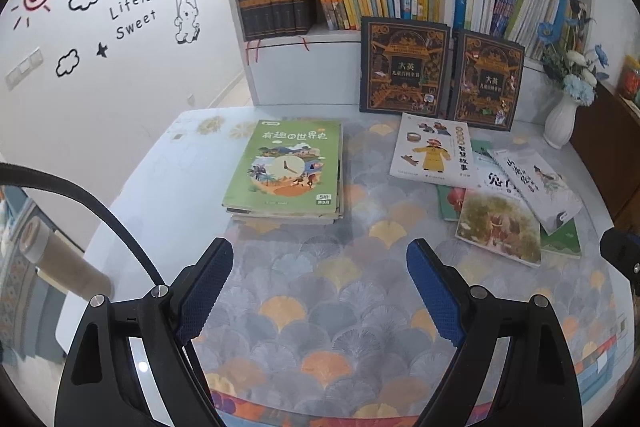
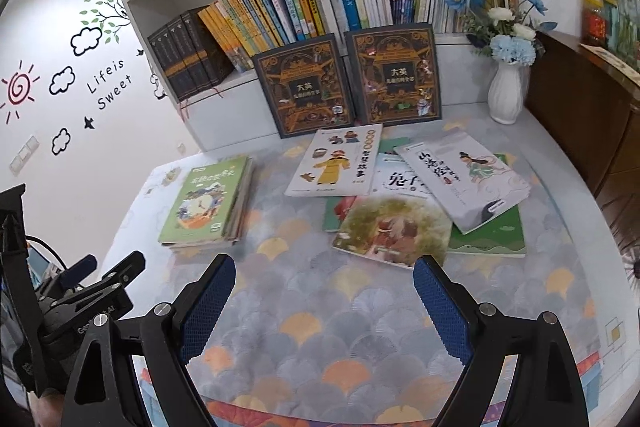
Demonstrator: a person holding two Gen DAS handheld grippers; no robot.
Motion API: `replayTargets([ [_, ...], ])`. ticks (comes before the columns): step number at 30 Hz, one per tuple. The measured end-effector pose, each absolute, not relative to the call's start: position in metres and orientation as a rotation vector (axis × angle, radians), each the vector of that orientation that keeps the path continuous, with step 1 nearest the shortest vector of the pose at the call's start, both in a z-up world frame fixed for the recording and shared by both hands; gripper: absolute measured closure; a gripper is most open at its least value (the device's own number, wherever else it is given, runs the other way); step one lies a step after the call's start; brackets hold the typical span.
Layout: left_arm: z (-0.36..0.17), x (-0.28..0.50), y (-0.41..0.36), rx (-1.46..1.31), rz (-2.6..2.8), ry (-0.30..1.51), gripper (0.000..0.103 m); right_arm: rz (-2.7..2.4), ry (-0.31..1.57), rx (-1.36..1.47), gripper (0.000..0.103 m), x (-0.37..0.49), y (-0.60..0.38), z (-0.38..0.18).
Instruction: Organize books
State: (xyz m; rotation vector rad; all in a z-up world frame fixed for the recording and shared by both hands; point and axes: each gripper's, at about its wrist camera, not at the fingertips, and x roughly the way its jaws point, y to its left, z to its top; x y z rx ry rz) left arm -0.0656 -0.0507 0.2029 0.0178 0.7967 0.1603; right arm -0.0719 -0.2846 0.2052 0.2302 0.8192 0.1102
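- I see the white bookshelf (image 1: 344,75) at the back as the biggest thing, its compartments packed with upright books.
- In front of it my table (image 1: 320,307) carries a cloth with a fan-shaped pattern.
- Two dark ornate books (image 2: 348,83) stand upright side by side on the table, leaning against the shelf's lower front.
- A neat stack of books (image 1: 284,171) with a green cover on top lies flat on the table's left part.
- A loose spread of books (image 2: 424,195) lies on the right part, overlapping one another: a white cover with a yellow-robed figure, a white one with a green-robed figure, a brownish picture cover nearest me, green covers underneath.
- A white vase (image 2: 506,95) with blue and white flowers stands at the far right, beside the shelf.
- My left gripper (image 1: 320,291) hangs over bare cloth, jaws wide apart, nothing between them.
- My right gripper (image 2: 324,307) likewise has its jaws spread and empty, just short of the brownish cover.
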Motion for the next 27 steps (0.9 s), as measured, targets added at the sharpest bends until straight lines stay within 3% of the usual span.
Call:
replayTargets([
  [6, 0.214, -0.062, -0.055, 0.020, 0.153, 0.760, 0.015, 0.074, 0.798, 0.215, 0.014, -0.070, -0.291, 0.205],
  [12, 0.191, -0.045, -0.063, 0.050, 0.138, 0.795, 0.014, 0.059, 0.825, 0.205, 0.014, -0.060, -0.297, 0.189],
  [27, 0.033, -0.005, -0.082, 0.098, 0.174, 1.053, 0.015, 0.024, 1.049, 0.039, 0.014, -0.022, -0.283, 0.025],
])
